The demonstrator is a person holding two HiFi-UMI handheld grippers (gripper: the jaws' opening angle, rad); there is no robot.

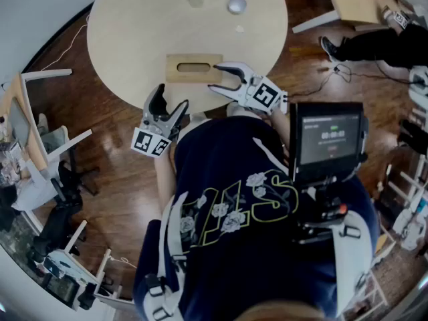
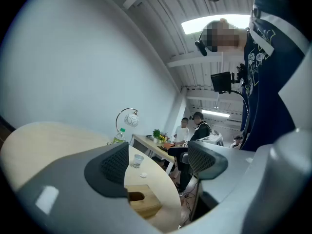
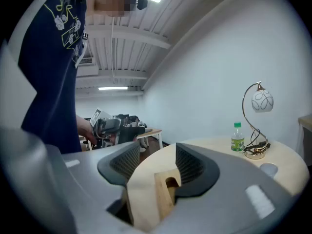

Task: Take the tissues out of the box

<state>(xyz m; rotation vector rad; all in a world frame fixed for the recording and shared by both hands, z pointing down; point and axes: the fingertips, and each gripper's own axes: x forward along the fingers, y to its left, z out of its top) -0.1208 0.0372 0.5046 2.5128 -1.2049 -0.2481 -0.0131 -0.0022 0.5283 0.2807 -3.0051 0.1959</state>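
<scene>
Wooden tissue box [image 1: 194,67] lies by the near edge of the round surface [image 1: 134,19], slot up. Right claw [image 1: 219,77]: jaws apart, at one end of the box, not pressing. Left claw [image 1: 171,99]: jaws apart, empty, off the surface's near edge.

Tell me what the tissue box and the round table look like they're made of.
Tissue box: seemingly light unpainted wood, matte; tan colour, thick walls around the oval slot. Round table: pale wood-look top, smooth, faint sheen; solid wood or laminate, can't tell.
</scene>
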